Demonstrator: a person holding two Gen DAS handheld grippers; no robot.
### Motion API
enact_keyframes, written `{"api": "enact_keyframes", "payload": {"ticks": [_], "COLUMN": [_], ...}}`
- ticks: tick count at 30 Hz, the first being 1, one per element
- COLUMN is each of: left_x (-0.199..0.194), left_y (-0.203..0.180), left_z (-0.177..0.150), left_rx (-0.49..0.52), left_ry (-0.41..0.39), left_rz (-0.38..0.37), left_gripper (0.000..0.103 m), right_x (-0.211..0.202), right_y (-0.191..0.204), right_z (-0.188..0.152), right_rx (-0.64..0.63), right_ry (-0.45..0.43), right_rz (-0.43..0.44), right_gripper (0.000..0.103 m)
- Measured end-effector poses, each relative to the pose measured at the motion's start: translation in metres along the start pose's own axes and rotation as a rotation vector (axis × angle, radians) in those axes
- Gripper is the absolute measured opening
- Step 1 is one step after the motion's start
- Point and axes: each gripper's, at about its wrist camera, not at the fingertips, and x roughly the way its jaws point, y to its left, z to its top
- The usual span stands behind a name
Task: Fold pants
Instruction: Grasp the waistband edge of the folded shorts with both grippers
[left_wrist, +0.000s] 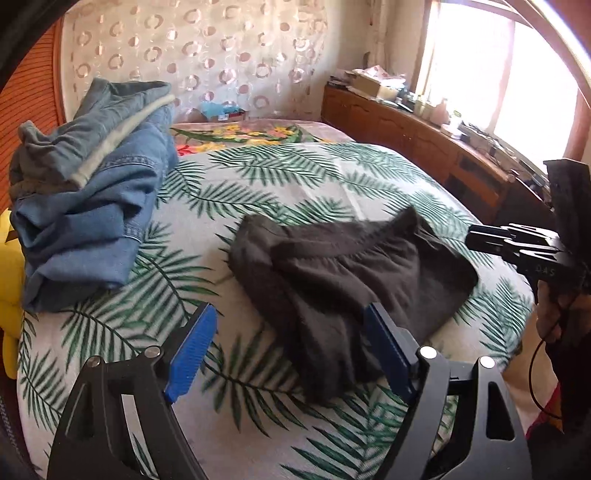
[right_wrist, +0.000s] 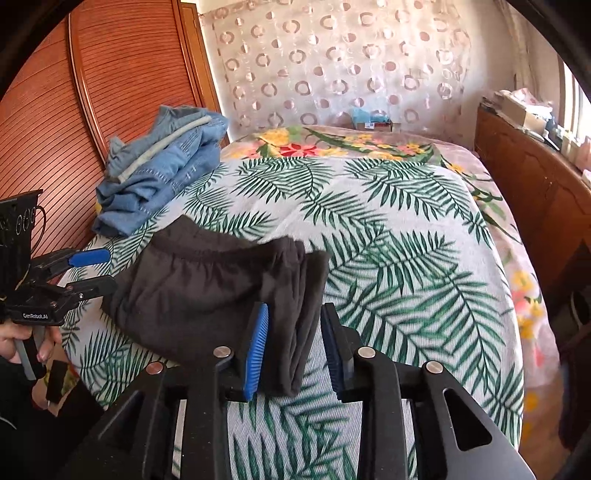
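Note:
A pair of dark grey pants (left_wrist: 351, 266) (right_wrist: 207, 288) lies folded into a compact bundle on the palm-leaf bedspread (left_wrist: 258, 184) (right_wrist: 406, 258). My left gripper (left_wrist: 291, 310) is wide open just above the bundle's near left corner, and neither blue pad touches the cloth. In the right wrist view it shows at the far left (right_wrist: 107, 269), held by a hand (right_wrist: 22, 343). My right gripper (right_wrist: 293, 310) stands partly open over the bundle's right folded edge. The cloth lies between the pads, which do not press on it. From the left wrist view it pokes in from the right (left_wrist: 476, 236).
A stack of folded blue jeans (left_wrist: 92, 206) (right_wrist: 166, 162) sits at the bed's far left, beside a slatted wooden wardrobe door (right_wrist: 92, 92). A long wooden cabinet (left_wrist: 406, 129) (right_wrist: 535, 192) with clutter on top runs along the bed's right side under a bright window. Something yellow (left_wrist: 9, 258) is at the left edge.

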Motion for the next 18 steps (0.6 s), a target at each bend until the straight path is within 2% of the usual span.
{"api": "enact_keyframes", "payload": {"ticks": [6, 9, 11, 13, 18], "left_x": [0.012, 0.022, 0.028, 0.035, 0.051], "left_y": [0.011, 0.009, 0.006, 0.004, -0.003], "left_z": [0.015, 0.024, 0.028, 0.030, 0.027], "left_rx": [-0.032, -0.011, 0.006, 0.016, 0.049], "left_ry": [-0.016, 0.003, 0.009, 0.022, 0.064], "left_rz": [-0.025, -0.036, -0.040, -0.049, -0.048], "left_gripper": [0.081, 0.064, 0.060, 0.050, 0.039], "right_x": [0.029, 0.050, 0.061, 0.070, 0.081], "right_y": [0.002, 0.002, 0.001, 0.000, 0.002], "right_z": [0.015, 0.022, 0.025, 0.026, 0.032], "right_rx": [-0.019, -0.032, -0.035, -0.041, -0.062], "right_ry": [0.002, 0.018, 0.039, 0.055, 0.080], "right_rz": [0.011, 0.015, 0.008, 0.008, 0.032], "right_gripper": [0.031, 0.032, 0.032, 0.031, 0.031]}}
